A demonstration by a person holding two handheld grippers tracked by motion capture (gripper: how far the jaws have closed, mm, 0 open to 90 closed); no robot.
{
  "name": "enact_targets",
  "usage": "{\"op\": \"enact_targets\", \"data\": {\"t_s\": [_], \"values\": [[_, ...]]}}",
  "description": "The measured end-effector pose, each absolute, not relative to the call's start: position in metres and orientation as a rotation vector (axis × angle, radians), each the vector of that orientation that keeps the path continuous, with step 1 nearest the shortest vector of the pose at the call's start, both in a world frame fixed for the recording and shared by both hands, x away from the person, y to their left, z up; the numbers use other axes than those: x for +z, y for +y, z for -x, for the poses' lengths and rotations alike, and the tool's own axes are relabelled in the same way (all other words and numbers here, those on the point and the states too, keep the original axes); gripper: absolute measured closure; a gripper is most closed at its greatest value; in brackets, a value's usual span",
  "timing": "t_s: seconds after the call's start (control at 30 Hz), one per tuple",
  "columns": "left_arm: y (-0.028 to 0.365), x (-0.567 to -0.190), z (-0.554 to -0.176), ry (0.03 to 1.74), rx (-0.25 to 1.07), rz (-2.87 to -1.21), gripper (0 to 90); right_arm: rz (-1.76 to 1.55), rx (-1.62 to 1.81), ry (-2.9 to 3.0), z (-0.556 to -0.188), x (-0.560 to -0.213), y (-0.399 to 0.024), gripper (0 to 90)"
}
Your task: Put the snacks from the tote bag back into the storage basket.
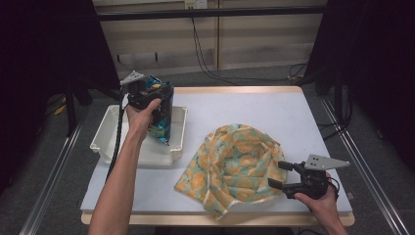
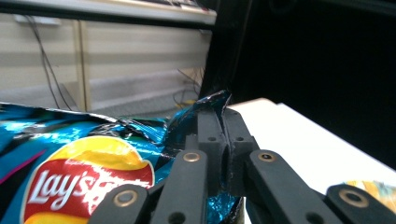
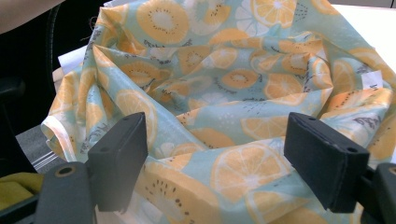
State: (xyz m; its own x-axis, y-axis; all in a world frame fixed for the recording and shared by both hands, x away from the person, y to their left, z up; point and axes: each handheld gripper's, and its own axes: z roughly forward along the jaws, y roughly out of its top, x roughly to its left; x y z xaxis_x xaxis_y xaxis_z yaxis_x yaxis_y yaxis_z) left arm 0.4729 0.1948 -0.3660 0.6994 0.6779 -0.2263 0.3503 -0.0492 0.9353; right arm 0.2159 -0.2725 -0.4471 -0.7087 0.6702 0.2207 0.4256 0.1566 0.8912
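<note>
White table w/ a white tray at its left. My left gripper is clamped tight on the top edge of a blue chip bag, hanging over the tray. My right gripper sits wide open, jaws just at the fruit-print cloth bag near the table's front edge

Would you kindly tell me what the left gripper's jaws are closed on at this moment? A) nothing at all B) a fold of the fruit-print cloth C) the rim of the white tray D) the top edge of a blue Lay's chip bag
D: in the left gripper view the left gripper pinches the crinkled top edge of the blue Lay's chip bag, which hangs above the white tray in the high view.
</note>
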Motion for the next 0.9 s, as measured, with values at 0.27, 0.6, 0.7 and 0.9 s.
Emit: {"op": "enact_targets", "data": {"t_s": [0.27, 0.6, 0.7, 0.9], "values": [[0.185, -0.373, -0.474, 0.833, 0.303, -1.681, 85.7, -1.064, 1.580, 2.205, -0.215, -0.447, -0.272, 21.5], [0.178, -0.383, -0.479, 0.845, 0.280, -1.713, 85.5, -1.065, 1.576, 2.210, -0.215, -0.448, -0.272, 21.5], [0.178, -0.383, -0.480, 0.849, 0.281, -1.711, 86.0, -1.068, 1.577, 2.209, -0.215, -0.448, -0.272, 21.6], [0.178, -0.383, -0.477, 0.844, 0.285, -1.729, 82.6, -1.067, 1.573, 2.212, -0.215, -0.449, -0.272, 21.5]]}}
